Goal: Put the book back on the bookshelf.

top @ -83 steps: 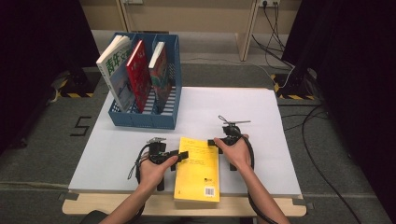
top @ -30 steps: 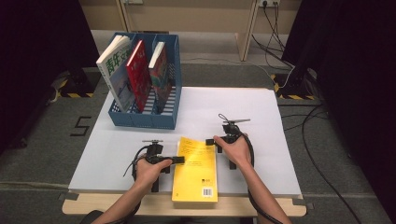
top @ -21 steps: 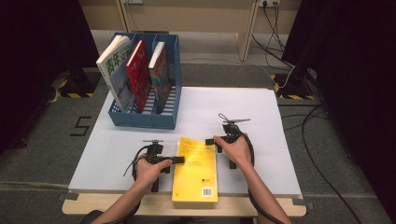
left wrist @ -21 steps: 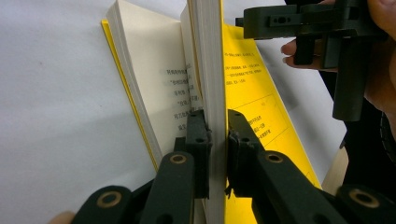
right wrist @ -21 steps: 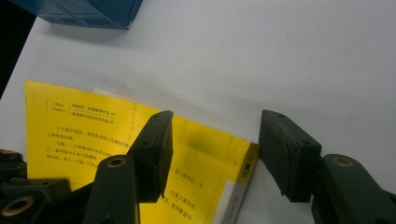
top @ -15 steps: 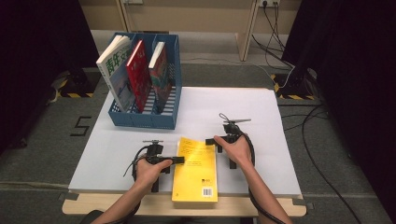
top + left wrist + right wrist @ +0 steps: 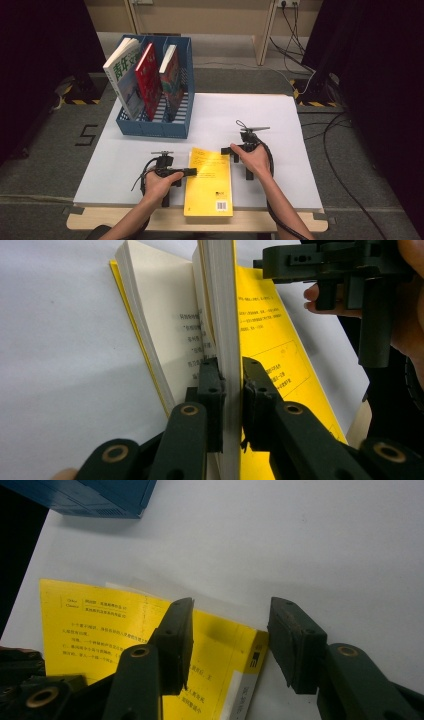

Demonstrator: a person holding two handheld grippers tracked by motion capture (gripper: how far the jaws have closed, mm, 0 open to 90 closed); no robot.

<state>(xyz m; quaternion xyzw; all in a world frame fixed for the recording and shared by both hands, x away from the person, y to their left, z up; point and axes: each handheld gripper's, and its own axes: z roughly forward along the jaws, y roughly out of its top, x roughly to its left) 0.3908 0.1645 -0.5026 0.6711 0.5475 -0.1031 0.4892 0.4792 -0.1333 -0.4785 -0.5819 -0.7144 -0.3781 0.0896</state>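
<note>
High view: we're working the yellow book at the worktop's near edge. Left view: left tongs are clenching a sheaf of pages. Right view: right tongs, just narrowing, are straddling its spine corner, unclamped; next, clamp and lift.

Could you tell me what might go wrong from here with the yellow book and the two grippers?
1. The left gripper pinches just the cover and some pages of the yellow book, so the pages may tear or slip out.
2. The right gripper, whose fingers have just been closing, straddles the book's spine corner without pressing, so it could miss the corner.
3. The book overhangs the table edge and could fall.
</note>
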